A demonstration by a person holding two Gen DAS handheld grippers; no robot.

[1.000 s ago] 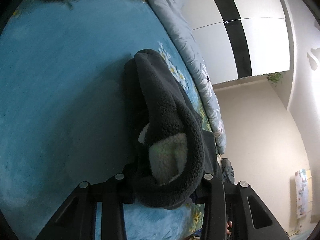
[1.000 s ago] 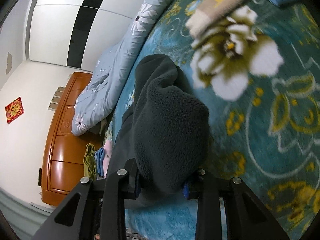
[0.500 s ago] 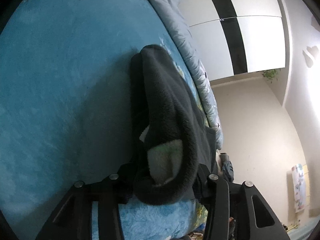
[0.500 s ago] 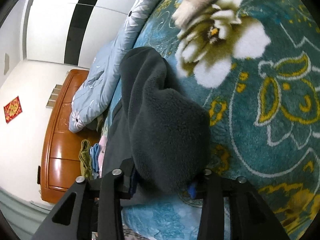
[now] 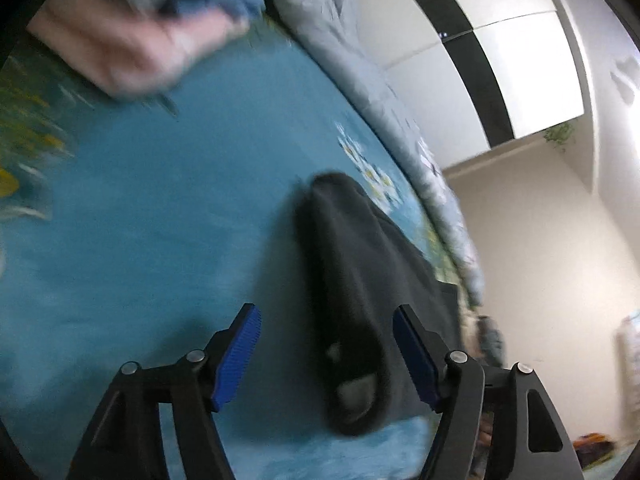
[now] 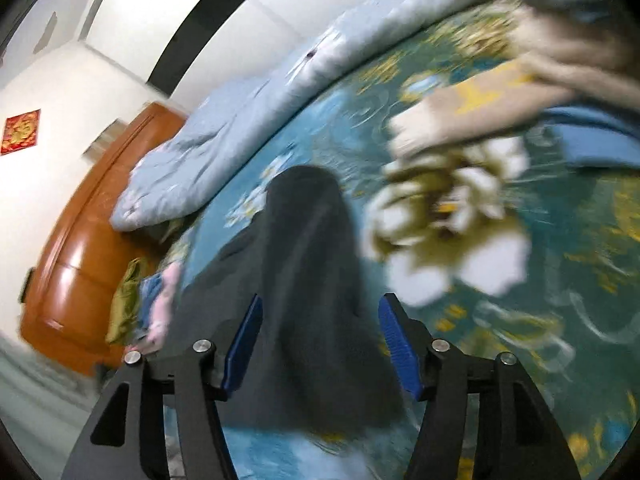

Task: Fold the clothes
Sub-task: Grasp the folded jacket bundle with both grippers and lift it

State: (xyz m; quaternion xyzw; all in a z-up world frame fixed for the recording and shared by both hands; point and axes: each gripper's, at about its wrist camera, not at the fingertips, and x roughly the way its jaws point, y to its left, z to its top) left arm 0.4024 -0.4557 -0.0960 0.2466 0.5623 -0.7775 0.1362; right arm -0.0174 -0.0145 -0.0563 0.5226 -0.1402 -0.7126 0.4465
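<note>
The dark fleece garment lies folded over on the blue blanket, released by the left gripper and right gripper, jaws just opening, pads clear; other clothes apparently remain unfolded.

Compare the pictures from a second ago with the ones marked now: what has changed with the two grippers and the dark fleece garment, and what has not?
Both grippers have let go. The left gripper and right gripper were clamped on the dark fleece garment; their jaws have just been opening and now stand clear of it, the fingers drawn back. The garment stays lying folded on the blue floral blanket, with the grey quilt beyond.
</note>
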